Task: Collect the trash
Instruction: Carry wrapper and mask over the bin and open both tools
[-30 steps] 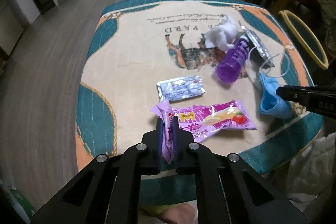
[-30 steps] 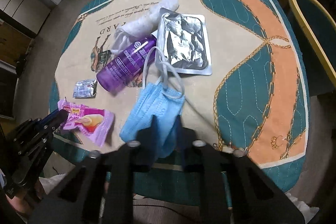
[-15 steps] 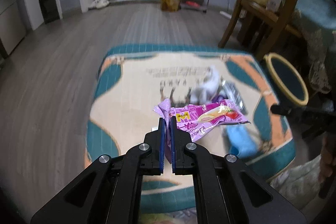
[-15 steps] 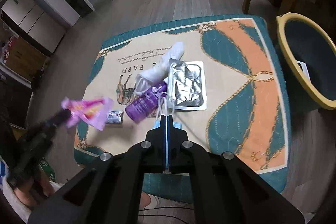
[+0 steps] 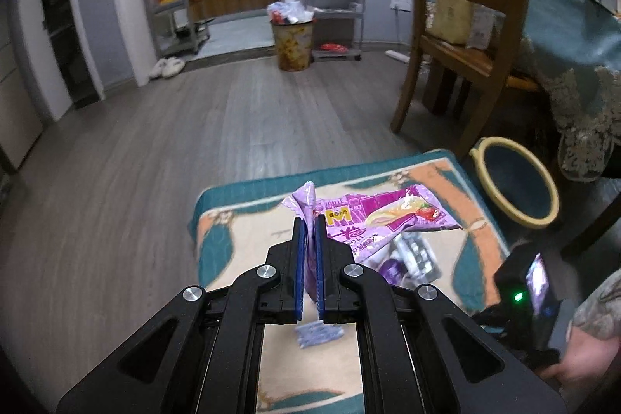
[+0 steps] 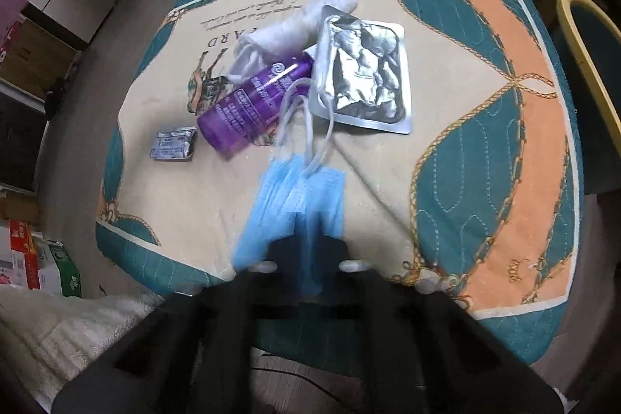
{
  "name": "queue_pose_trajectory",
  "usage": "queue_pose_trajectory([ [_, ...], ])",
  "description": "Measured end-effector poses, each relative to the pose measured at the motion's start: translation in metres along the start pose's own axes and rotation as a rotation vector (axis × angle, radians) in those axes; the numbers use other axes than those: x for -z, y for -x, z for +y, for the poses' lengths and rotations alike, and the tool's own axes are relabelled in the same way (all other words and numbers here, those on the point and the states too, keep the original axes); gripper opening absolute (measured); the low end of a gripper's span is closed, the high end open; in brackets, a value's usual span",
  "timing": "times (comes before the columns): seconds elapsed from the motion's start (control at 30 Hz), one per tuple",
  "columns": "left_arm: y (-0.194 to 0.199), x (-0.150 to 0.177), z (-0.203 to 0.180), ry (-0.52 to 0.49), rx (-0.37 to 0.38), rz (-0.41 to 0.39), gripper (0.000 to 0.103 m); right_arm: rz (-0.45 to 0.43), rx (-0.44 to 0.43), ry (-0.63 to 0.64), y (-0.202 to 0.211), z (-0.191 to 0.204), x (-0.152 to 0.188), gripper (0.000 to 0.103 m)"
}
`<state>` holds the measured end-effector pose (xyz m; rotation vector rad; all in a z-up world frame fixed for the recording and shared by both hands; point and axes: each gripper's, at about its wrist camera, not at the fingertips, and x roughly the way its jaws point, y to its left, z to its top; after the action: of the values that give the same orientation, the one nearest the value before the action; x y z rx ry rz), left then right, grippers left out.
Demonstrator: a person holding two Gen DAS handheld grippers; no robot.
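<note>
My left gripper point(image 5: 309, 220) is shut on the end of a purple snack wrapper point(image 5: 372, 216), which hangs in the air above the low table point(image 5: 240, 231). In the right wrist view my right gripper point(image 6: 308, 220) is blurred and shut on a blue face mask point(image 6: 287, 193) near the table's front edge. On the patterned cloth point(image 6: 485, 103) lie a purple bottle point(image 6: 252, 103), a silver foil pack point(image 6: 365, 72), a small silver packet point(image 6: 173, 143) and a white tissue point(image 6: 295, 22). The mask's ear loops point(image 6: 306, 127) trail toward the bottle.
A yellow-rimmed bin point(image 5: 516, 181) stands on the floor to the right of the table, also seen as a bin rim point(image 6: 582, 37). A wooden chair point(image 5: 465, 26) and a draped table stand behind it. Boxes point(image 6: 42, 262) sit by the table's left corner.
The left gripper has lifted the purple wrapper off the table and tilted up toward the room. The right gripper has closed on the blue mask; its view rose, then came back low.
</note>
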<state>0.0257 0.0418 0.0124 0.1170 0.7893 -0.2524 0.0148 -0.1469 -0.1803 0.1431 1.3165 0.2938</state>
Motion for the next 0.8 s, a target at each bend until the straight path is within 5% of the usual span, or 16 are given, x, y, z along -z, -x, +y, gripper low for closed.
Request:
queue_pose_trajectory([
  [0.3,-0.018,-0.036,-0.027,-0.044,0.085,-0.028,0.006,-0.159,-0.041,0.029,0.096,-0.024,-0.027,0.002],
  [0.53,-0.041,-0.075,-0.055,0.047,0.222,-0.083,0.006,-0.349,0.153,0.027,0.176,-0.092,-0.074,0.002],
  [0.8,-0.089,-0.096,-0.154,-0.083,0.305,-0.060,0.006,-0.480,0.301,-0.150,0.192,-0.196,-0.094,0.002],
])
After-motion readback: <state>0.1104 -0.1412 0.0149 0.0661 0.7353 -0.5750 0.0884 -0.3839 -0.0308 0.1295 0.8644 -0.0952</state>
